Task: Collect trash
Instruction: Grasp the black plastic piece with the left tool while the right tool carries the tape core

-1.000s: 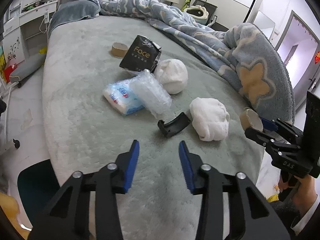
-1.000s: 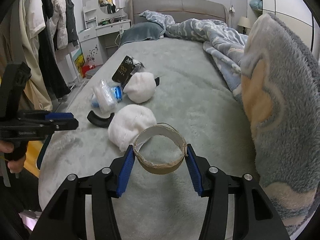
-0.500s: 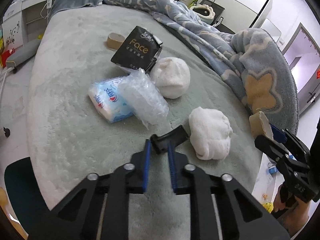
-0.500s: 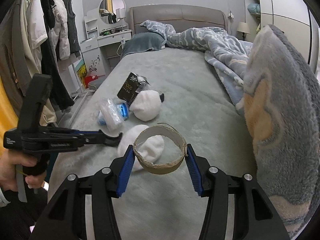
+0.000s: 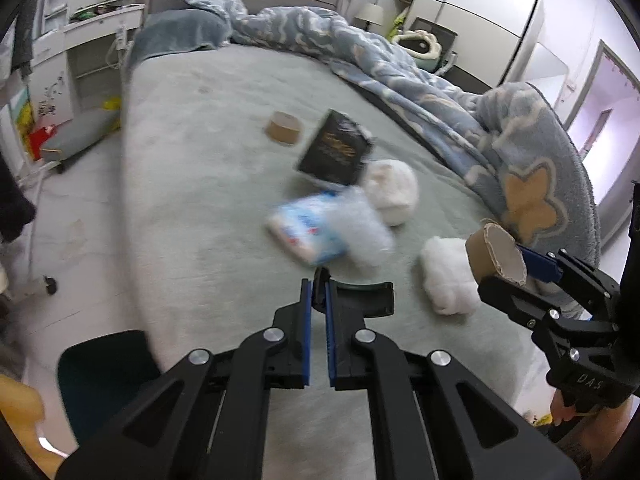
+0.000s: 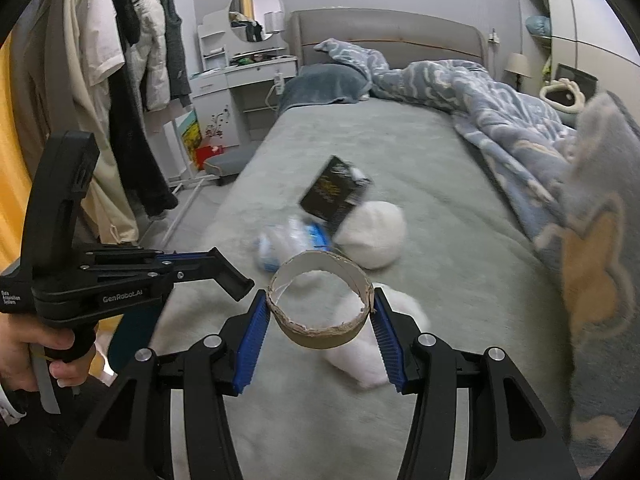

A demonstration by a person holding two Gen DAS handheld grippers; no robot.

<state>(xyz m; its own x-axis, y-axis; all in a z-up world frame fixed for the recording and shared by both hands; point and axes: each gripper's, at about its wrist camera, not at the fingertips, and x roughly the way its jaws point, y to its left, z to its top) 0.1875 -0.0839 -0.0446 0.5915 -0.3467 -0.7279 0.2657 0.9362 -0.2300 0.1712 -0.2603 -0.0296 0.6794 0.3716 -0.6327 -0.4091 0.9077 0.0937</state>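
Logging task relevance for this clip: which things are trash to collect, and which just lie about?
Trash: cardboard ring in right gripper; curved black piece in left gripper; second cardboard ring; black packet; tissue pack; white wads.

Lying about: blanket; pillow.

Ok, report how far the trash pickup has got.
Nothing visibly binned yet. In hand: right gripper holds a cardboard ring; left gripper clamps a curved black piece. Left on the bed: black packet, tissue pack, two white wads, another ring.

We're low at the bed's foot on both wrist cameras, facing its headboard, sharing the mattress clutter.
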